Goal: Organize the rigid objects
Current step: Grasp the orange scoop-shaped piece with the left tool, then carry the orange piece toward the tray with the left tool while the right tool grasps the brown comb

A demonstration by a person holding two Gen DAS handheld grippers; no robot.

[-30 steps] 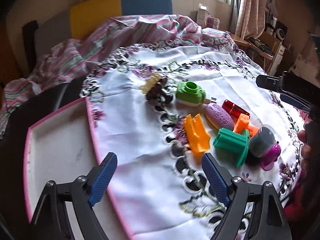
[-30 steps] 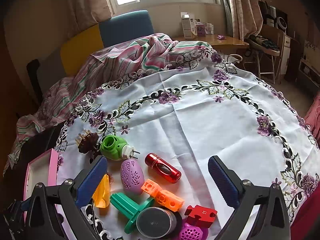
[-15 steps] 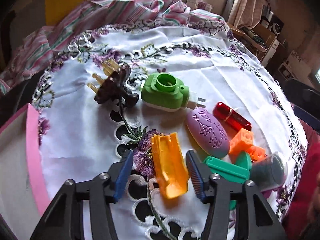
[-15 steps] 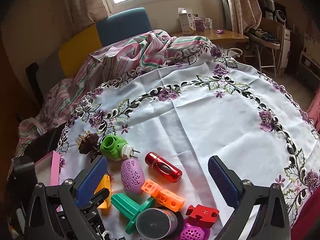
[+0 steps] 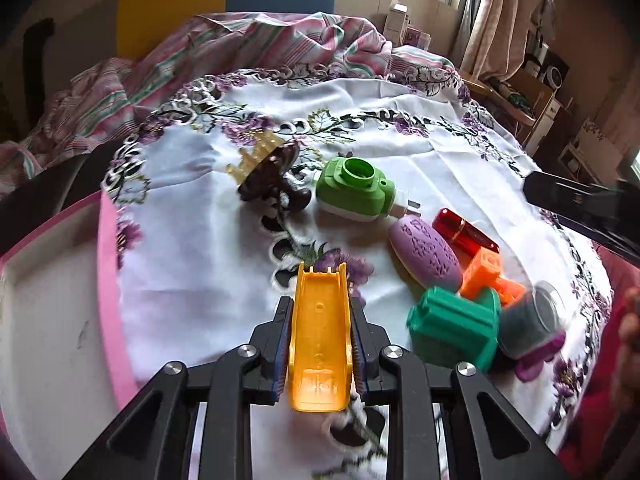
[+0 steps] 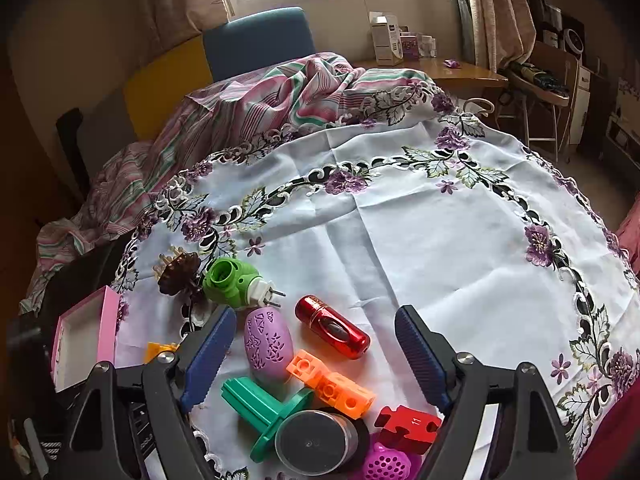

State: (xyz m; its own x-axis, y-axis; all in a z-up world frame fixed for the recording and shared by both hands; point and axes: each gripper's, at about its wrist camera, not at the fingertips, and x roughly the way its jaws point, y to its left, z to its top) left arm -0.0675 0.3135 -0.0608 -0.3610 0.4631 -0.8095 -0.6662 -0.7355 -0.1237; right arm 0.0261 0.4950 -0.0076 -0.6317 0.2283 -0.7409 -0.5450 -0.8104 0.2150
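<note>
My left gripper (image 5: 319, 312) is shut on a yellow-orange channel-shaped plastic piece (image 5: 321, 336), just over the white embroidered tablecloth (image 6: 400, 240); its tip shows in the right wrist view (image 6: 160, 348). My right gripper (image 6: 314, 330) is open and empty above a cluster of small objects: a purple oval case (image 6: 268, 344), a red metallic cylinder (image 6: 332, 326), an orange block (image 6: 330, 384), a teal plunger-shaped piece (image 6: 264, 404), a grey round tin (image 6: 316, 446) and a red puzzle piece (image 6: 408, 426). A green plug-in device (image 5: 356, 190) and a brown hair claw (image 5: 268, 178) lie farther back.
A pink-rimmed white box (image 5: 108, 280) stands open at the table's left edge, also in the right wrist view (image 6: 86, 334). A striped cloth (image 6: 260, 100) is heaped at the far side, with a chair behind. A magenta perforated toy (image 6: 386, 466) sits at the near edge.
My left gripper moved forward over the yellow-orange piece and closed on it. The right gripper stayed open and shifted only slightly.
</note>
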